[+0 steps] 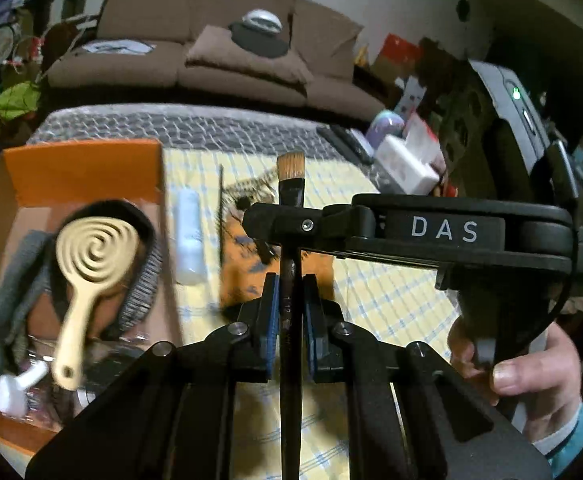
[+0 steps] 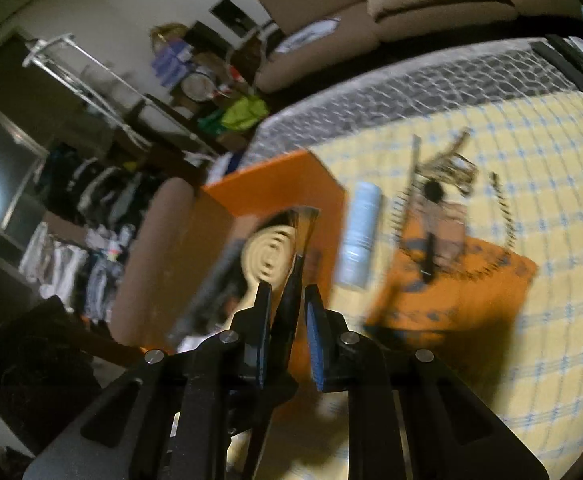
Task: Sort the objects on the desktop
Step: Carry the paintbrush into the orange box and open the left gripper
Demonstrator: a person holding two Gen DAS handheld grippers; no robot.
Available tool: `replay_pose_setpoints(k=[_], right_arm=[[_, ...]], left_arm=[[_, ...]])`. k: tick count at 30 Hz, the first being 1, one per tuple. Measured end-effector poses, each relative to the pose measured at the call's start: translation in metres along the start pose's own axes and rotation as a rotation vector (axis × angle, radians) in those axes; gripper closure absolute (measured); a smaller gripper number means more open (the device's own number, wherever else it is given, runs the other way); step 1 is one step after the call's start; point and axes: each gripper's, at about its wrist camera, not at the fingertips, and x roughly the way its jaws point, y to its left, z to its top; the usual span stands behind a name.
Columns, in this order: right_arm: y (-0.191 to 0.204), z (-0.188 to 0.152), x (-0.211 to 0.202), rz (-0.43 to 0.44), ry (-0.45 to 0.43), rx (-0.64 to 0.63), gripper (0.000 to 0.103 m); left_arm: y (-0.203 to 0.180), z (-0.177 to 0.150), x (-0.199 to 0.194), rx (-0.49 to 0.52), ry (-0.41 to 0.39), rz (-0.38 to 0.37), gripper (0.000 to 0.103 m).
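So the yellow checked table (image 1: pixel 391 292) is lying under both grippers, and the orange box (image 1: pixel 79 172) is sitting off to the left gripper's (image 1: pixel 290 316) left, holding a grey knit thing (image 1: pixel 15 296) and a cream spiral brush (image 1: pixel 91 256). A white tube (image 1: pixel 189 236) is lying just ahead-left of it. The left gripper is pinching the paintbrush (image 1: pixel 291 184) tight, bristles pointing away. The right gripper (image 2: pixel 289 308) is reaching in from the right in the left view, clamping the same paintbrush further up near the ferrule, with a hand (image 1: pixel 531 360) squeezing its trigger. Right view's pretty blurry.
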Motion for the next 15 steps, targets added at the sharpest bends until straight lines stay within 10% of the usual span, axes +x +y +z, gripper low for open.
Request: replay_pose_setpoints(k=[5,7,15], right_arm=[[0.028,0.011,0.014,0.067,-0.02,0.006,0.076],[0.033,0.015,0.022,0.098,-0.025,0.038,0.037],[0.06,0.017,0.049,0.172,-0.039,0.044,0.037]], left_arm=[[0.026,0.014,-0.03,-0.014,-0.046,0.024,0.092],[0.038,0.021,-0.041,-0.018,-0.061,0.043,0.092],[0.107,0.038,-0.061,-0.11,-0.088,0.116,0.092]])
